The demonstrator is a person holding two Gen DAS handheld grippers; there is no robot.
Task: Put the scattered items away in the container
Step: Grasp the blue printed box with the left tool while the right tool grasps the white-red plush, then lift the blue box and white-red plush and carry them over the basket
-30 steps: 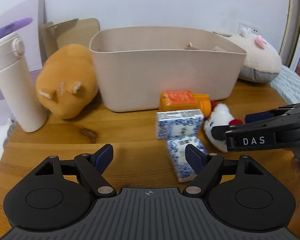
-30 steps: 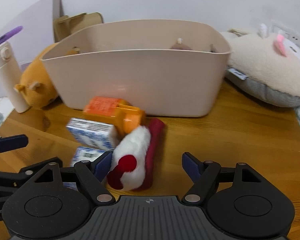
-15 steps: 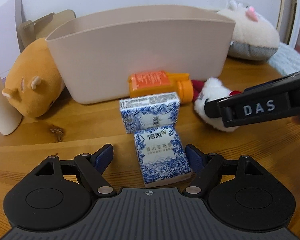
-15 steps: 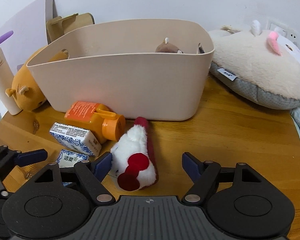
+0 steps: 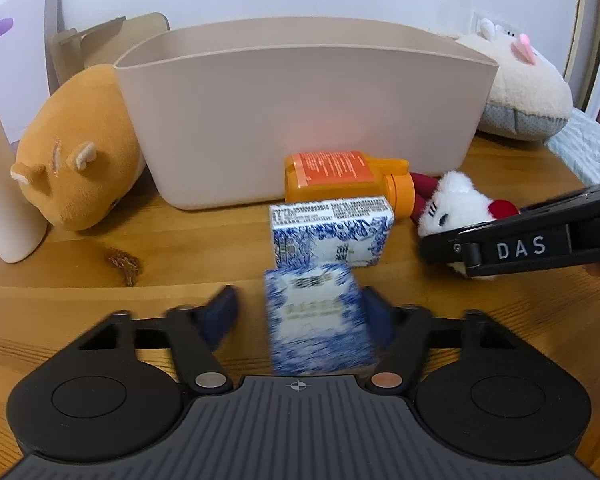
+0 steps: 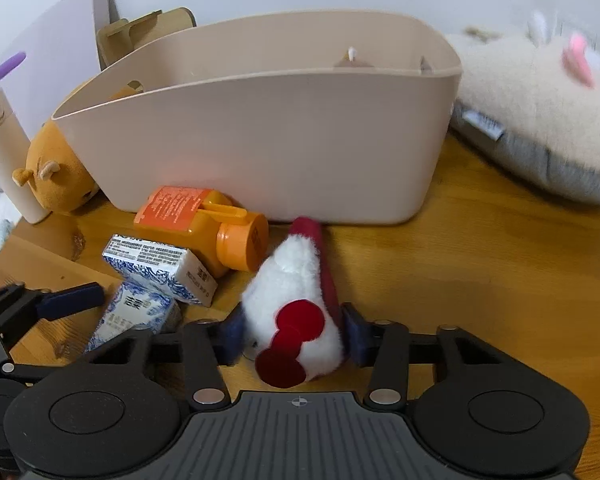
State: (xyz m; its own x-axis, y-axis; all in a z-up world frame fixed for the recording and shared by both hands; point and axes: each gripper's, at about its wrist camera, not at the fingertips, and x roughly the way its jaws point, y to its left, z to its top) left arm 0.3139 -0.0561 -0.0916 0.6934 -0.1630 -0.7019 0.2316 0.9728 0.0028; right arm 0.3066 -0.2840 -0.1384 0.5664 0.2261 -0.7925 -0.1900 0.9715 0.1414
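A blue-and-white tissue pack (image 5: 320, 320) lies on the wooden table between the fingers of my left gripper (image 5: 298, 316). Its jaws are closing; the right pad touches the pack and the left pad stands a little off it. A second tissue pack (image 5: 332, 232) and an orange bottle (image 5: 340, 176) lie in front of the beige bin (image 5: 300, 120). My right gripper (image 6: 294, 332) is closing on a white plush toy with a red bow (image 6: 292, 300), both pads against its sides. The bin's inside is mostly hidden.
An orange plush animal (image 5: 76, 168) leans on the bin's left end, with a white flask (image 5: 0, 184) beside it. A large cream plush (image 6: 540, 120) lies right of the bin. Bare tabletop (image 6: 480, 280) shows at the front right. Cardboard pieces (image 6: 140, 36) stand behind.
Both grippers moved forward and a little down over their items. The jaws of both have narrowed from wide open, the left around the near tissue pack, the right onto the white plush toy.
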